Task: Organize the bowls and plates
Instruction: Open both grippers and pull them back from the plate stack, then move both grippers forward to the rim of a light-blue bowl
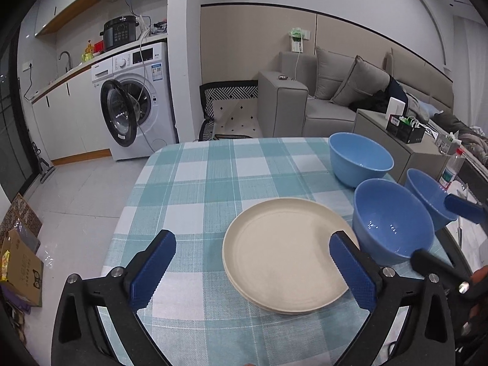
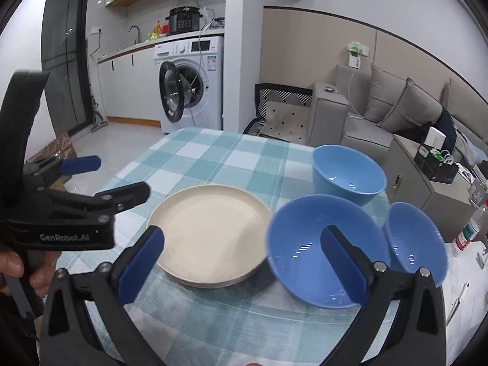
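Observation:
A stack of cream plates (image 1: 286, 254) (image 2: 210, 233) lies on the checked tablecloth (image 1: 213, 180) (image 2: 213, 155). Three blue bowls stand to its right: a light blue one (image 1: 360, 158) (image 2: 347, 170) at the back, a darker one (image 1: 392, 219) (image 2: 305, 250) beside the plates, and a smaller one (image 1: 427, 195) (image 2: 414, 241) at the table's right edge. My left gripper (image 1: 256, 271) is open and empty above the plates' near edge. My right gripper (image 2: 244, 262) is open and empty, its right finger (image 2: 344, 268) in front of the darker bowl.
A washing machine (image 1: 131, 100) with its door open stands beyond the table at the left. A grey sofa (image 1: 335, 97) and a low cabinet (image 1: 405, 149) are at the right. A water bottle (image 1: 453, 167) stands past the table's right edge. Cardboard boxes (image 1: 21, 262) lie on the floor at left.

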### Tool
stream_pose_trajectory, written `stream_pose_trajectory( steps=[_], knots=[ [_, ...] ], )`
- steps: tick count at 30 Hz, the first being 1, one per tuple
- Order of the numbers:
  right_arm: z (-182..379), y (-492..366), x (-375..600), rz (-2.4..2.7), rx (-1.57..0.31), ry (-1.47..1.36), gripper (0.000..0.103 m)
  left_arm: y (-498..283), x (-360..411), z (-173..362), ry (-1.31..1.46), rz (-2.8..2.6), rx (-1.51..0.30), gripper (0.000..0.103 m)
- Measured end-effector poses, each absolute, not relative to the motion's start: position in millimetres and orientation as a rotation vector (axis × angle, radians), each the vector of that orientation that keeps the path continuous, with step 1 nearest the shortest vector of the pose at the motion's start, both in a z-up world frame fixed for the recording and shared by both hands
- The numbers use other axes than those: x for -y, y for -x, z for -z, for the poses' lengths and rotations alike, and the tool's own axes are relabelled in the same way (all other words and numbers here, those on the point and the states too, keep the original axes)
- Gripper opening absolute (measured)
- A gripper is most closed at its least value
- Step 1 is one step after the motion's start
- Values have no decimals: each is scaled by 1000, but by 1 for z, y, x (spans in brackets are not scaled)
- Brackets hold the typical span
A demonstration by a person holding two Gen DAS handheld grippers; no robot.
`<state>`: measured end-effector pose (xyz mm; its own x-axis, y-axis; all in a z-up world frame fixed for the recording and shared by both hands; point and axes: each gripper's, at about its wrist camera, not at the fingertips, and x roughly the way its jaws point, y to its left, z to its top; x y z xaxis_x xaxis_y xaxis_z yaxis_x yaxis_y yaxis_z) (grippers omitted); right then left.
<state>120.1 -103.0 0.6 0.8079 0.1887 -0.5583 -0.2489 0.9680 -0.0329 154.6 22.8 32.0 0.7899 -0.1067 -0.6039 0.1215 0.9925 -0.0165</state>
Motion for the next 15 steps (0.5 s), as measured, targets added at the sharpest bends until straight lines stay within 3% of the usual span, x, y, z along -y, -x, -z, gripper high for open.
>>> stream_pose_trajectory(
  steps=[15],
  knots=[
    [-41, -73, 222, -175, -551, -94, 103, -134, 32, -58, 3, 192, -596, 103]
  ],
)
